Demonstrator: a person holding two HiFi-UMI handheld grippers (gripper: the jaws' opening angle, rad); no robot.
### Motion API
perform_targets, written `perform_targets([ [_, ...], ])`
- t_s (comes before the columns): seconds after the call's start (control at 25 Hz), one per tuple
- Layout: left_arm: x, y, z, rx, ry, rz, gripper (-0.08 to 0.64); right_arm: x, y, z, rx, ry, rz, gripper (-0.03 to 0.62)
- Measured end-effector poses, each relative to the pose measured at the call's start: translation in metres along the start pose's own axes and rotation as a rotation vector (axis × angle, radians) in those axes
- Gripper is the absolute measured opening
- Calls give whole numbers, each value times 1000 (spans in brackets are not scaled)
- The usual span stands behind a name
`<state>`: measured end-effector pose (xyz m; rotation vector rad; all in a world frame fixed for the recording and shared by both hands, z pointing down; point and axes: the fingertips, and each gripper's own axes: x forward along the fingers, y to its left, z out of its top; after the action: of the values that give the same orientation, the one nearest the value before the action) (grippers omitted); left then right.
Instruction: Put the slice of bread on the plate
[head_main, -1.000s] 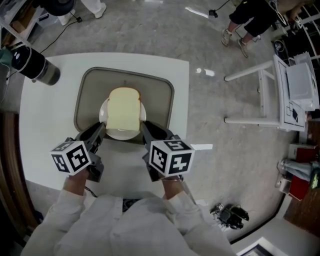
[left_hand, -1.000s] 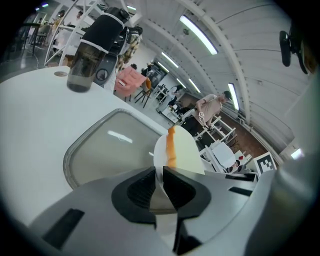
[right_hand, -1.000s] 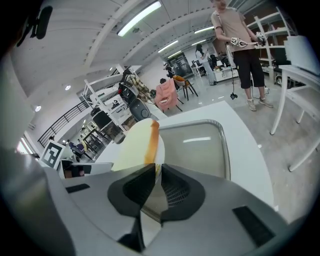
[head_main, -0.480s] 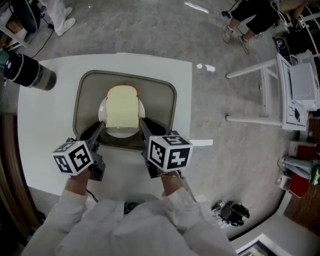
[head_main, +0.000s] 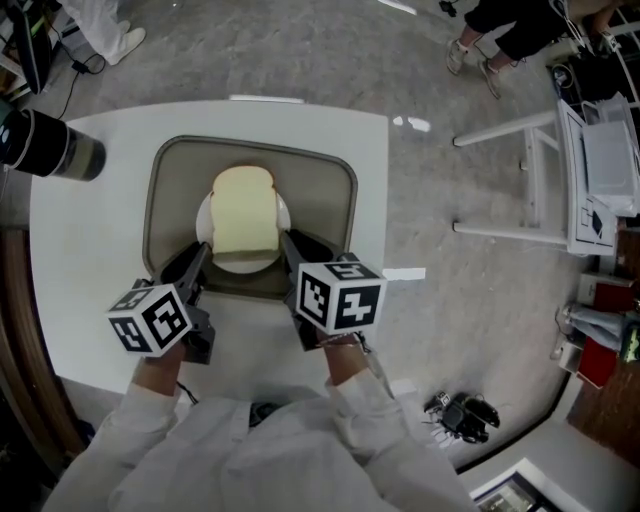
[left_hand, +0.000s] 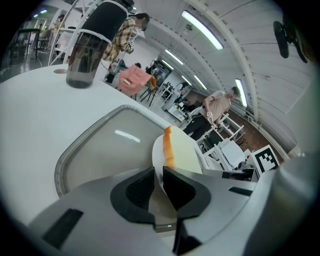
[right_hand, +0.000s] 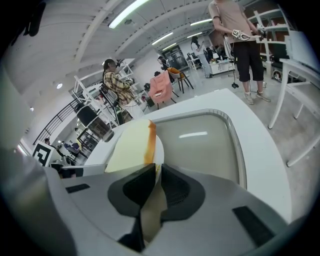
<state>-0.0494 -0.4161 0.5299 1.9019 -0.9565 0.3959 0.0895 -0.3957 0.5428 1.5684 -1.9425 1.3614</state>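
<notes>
The slice of bread (head_main: 243, 210) lies flat on the plate (head_main: 240, 265). It is pale and smooth on top, square at the near end and domed at the far end, with an orange-brown crust along its edge. The plate is round, white and thin-rimmed. It sits inside a shallow grey-beige tray (head_main: 320, 200) with rounded corners and a raised lip, on the plain white surface (head_main: 90, 260).

Your left hand-held gripper (left_hand: 158, 175) has its dark, ribbed jaws drawn to a narrow slit, and the near left rim of the plate runs into that slit. Your right hand-held gripper (right_hand: 155, 172) is in the same condition on the near right rim. Both housings are smooth grey plastic, and each carries a cube with square black-and-white markers.

A dark cylindrical container (head_main: 50, 145) stands at the far left corner of the surface, well apart from the tray. Its body is smoky and translucent and its top is black.

Compared with one second ago, the bread remains on the plate and both hand-held grippers keep their positions at the near rim. Only the framing of the head view has shifted slightly.
</notes>
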Motion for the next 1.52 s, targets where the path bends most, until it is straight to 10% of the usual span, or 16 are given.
perform_targets([
  [0.8, 5, 2, -6, 94, 14, 143, 51, 1, -6, 5, -3, -28, -3, 43],
  [1.52, -23, -6, 2, 75, -53, 84, 83, -29, -1, 7, 45, -85, 29, 43],
])
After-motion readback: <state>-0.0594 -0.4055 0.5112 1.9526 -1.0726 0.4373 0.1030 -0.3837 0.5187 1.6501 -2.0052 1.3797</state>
